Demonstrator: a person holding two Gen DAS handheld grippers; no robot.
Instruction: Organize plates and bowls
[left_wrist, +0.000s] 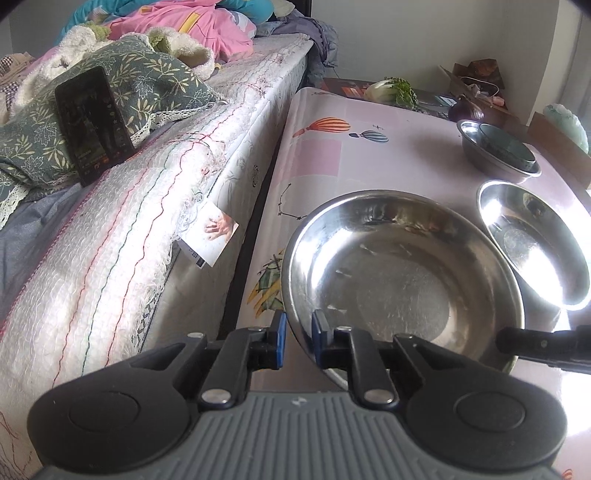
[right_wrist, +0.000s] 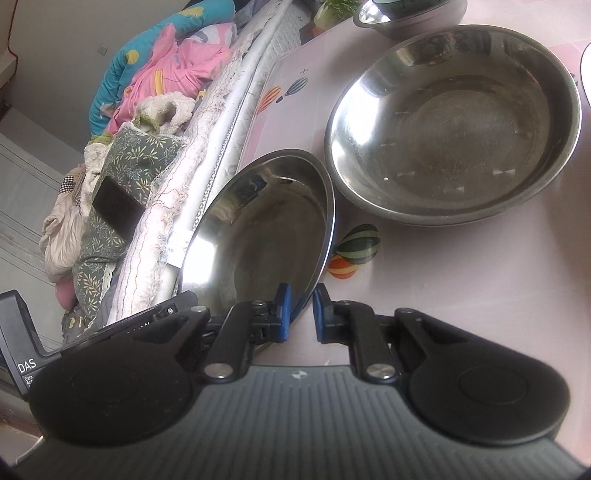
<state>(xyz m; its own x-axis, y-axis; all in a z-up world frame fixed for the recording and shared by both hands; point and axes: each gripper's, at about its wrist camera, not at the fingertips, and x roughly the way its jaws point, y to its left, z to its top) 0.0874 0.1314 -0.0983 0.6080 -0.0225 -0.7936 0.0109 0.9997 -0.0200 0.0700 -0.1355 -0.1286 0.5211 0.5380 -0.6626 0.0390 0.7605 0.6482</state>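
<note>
Steel dish (right_wrist: 258, 229) rim between right gripper (right_wrist: 302, 312) pads, tilted above table (right_wrist: 461, 288).

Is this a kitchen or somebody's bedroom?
Probably a bedroom used for meals too: a bed piled with bedding sits right beside a table with a balloon-print cover, holding steel bowls.

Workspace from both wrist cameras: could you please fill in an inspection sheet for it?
Surface: pink printed table cover.
Job's things: large steel bowl; steel plate, tilted; far bowl with a dark dish inside.
Clutter: greens and onion at the far edge.
Grippers: left gripper straddles the large bowl's rim; right gripper holds the plate's rim.
Cables: thin loop far off, unclear.
Surroundings: bed alongside; phone on a pillow.
</note>
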